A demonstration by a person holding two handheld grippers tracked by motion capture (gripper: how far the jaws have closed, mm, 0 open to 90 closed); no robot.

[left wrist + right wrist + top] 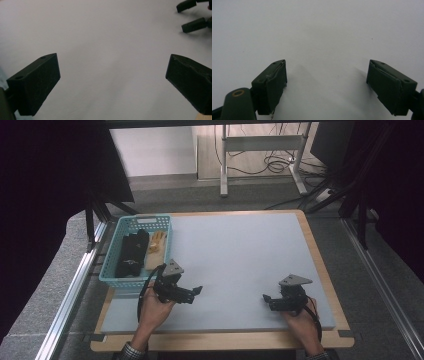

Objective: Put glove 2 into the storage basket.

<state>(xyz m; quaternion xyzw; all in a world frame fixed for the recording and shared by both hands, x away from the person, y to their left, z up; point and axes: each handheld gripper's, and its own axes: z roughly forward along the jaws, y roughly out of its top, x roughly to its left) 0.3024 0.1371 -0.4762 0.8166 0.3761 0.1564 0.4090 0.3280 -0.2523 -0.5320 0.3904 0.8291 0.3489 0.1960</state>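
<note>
**Both grippers empty, the basket's contents well off to the left**

Nearest the person, both hands rest low over the mat (240, 255). The left gripper (196, 291) has its jaws spread wide with only bare mat between them, as its own view shows (112, 82). The right gripper (267, 298) is likewise spread and holds nothing (327, 82). They point at each other across a bare stretch of mat; the right gripper's tips appear at the top corner of the left gripper view.

Farther back and to the left stands the basket (111, 279), just behind the left gripper's plate. In it lie a black item (131, 254) and, beside it, a tan one (156, 249); what they are I cannot tell.

The likely trouble is in the reach: the left gripper points away from the basket, so it must turn and rise over the near rim. Coming in low could catch the rim and shove or tip the light basket. The two items touch, so a wide grab could pinch both, or snag the mesh wall.
</note>
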